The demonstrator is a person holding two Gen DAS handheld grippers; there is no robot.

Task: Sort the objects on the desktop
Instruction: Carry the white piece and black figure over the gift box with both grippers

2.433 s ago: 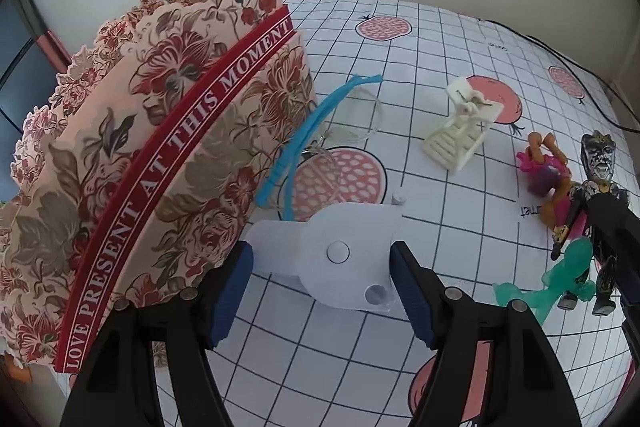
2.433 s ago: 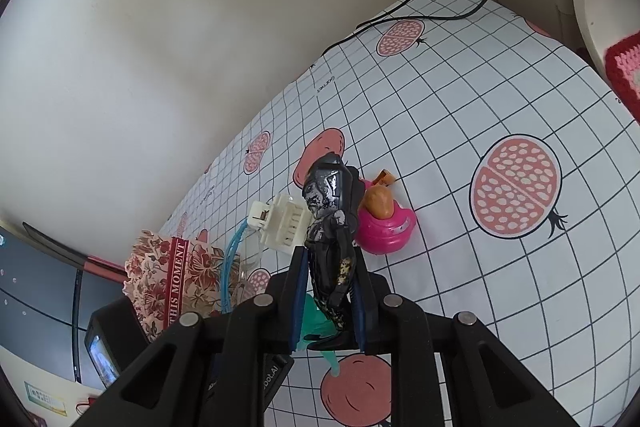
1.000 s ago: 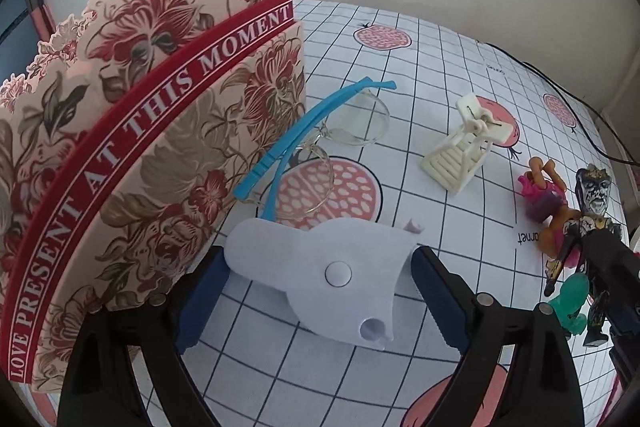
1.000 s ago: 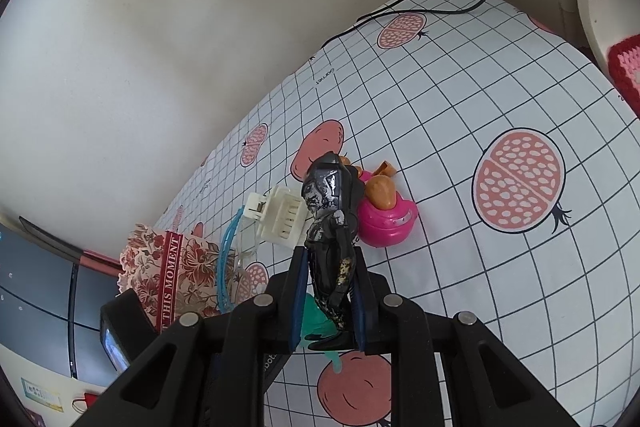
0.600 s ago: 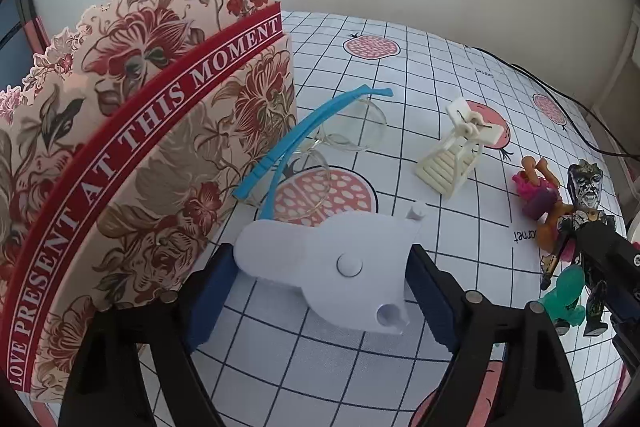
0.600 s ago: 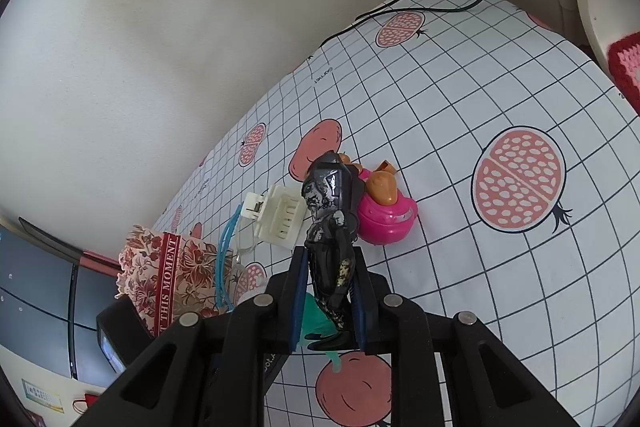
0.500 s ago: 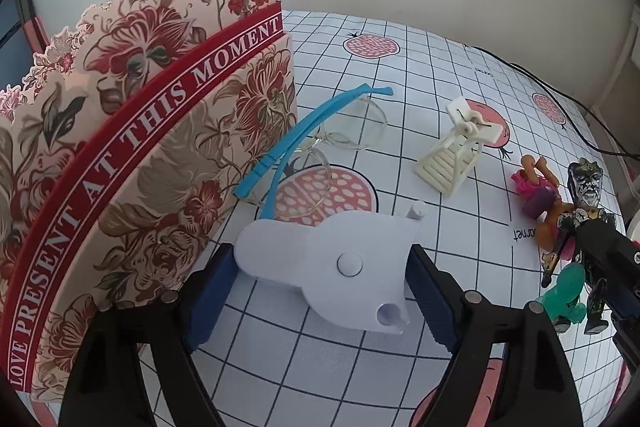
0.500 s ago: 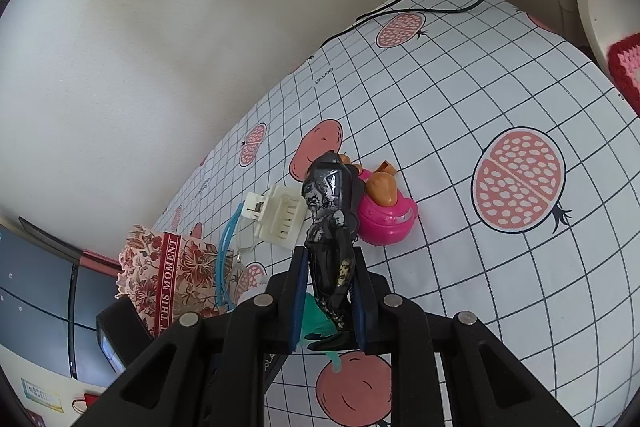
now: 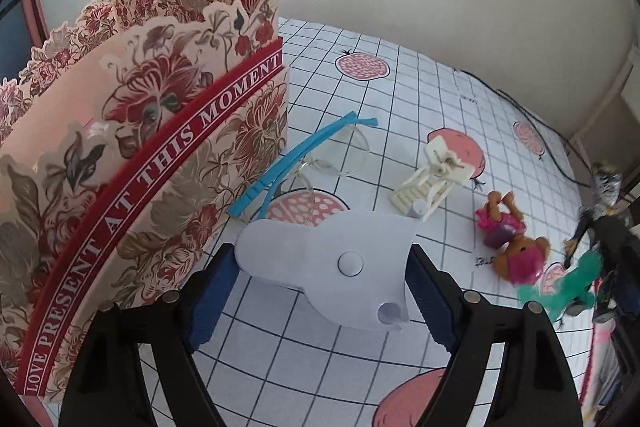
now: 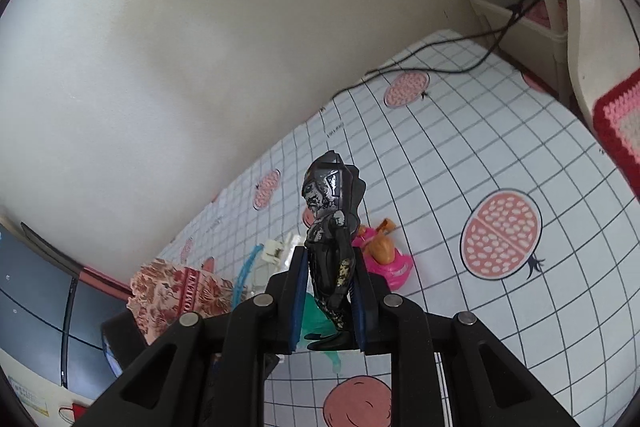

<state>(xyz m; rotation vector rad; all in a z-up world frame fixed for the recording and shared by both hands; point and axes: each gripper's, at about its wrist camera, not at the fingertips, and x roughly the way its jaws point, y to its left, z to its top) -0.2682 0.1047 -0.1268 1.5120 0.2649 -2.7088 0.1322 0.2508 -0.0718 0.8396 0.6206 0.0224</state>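
My left gripper [image 9: 320,267] is shut on a flat white plastic piece [image 9: 320,259]; its blue pads press on the piece's two side edges just above the checked cloth. A floral box [image 9: 140,155] stands right beside it on the left. My right gripper [image 10: 330,255] is shut on a dark armoured figure [image 10: 326,211], held upright off the table. In the left wrist view that figure [image 9: 606,183] shows blurred at the right edge. Below it lie a green toy [image 10: 320,319] and a pink doll [image 10: 390,265].
Blue-armed glasses [image 9: 304,155] and a cream toy chair [image 9: 432,179] lie beyond the white piece. The pink doll [image 9: 504,235] and the green toy [image 9: 572,279] lie to the right. A black cable [image 10: 440,67] runs along the far edge. A dark screen [image 10: 40,307] stands at the left.
The right gripper has risen with the dark figure, away from the green toy. The left gripper has tilted slightly, with the white piece still between its pads.
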